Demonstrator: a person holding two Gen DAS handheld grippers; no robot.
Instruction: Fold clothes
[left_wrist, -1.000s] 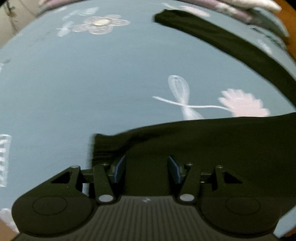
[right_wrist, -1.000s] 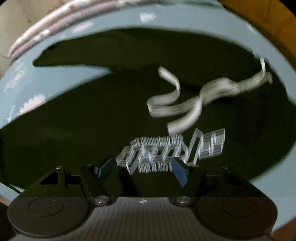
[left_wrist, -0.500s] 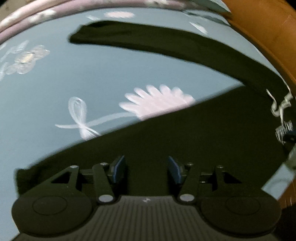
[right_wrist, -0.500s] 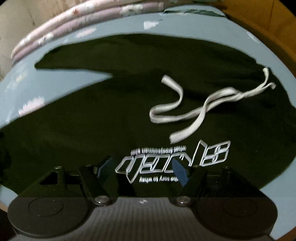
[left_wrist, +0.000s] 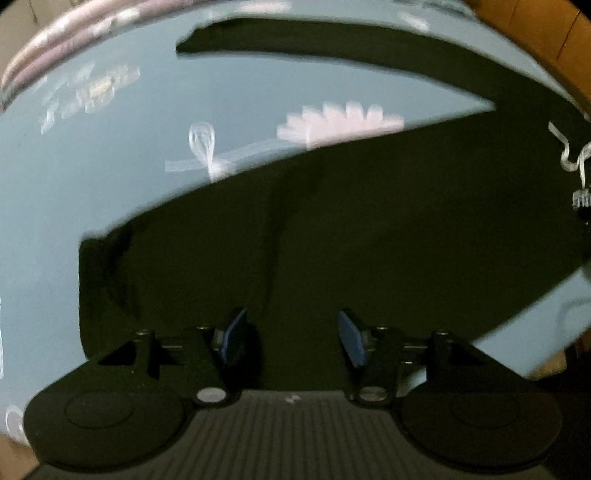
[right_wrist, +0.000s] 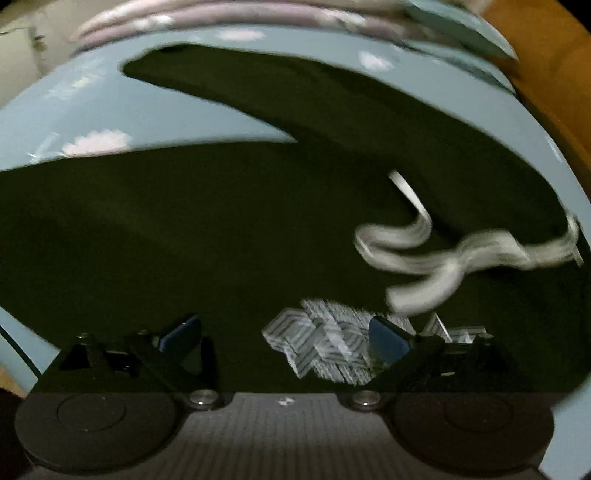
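A dark hoodie (right_wrist: 221, 240) lies spread flat on a pale blue bedsheet (left_wrist: 110, 192) with pink and white flower prints (the surface looks like a bed, with a folded floral quilt (right_wrist: 221, 18) beyond the garment's far edge). One long sleeve (right_wrist: 314, 99) stretches out from the hoodie's body across the far part of the sheet, with a wedge of bare sheet between sleeve and body. On the hoodie's chest, white drawstrings (right_wrist: 454, 254) lie in loose curls, and just nearer than them sits a white printed logo (right_wrist: 325, 343), blurred and unreadable.

The right tool (right_wrist: 284, 332) hovers over the hoodie near that logo, its blue-padded fingers spread wide with nothing between them. The left tool (left_wrist: 291, 336) sits over the hoodie's other end, near a cuff-like edge (left_wrist: 96, 266), its fingers likewise parted and empty. An orange-brown wooden surface (right_wrist: 554, 74) borders the sheet beyond the hoodie's drawstring side.
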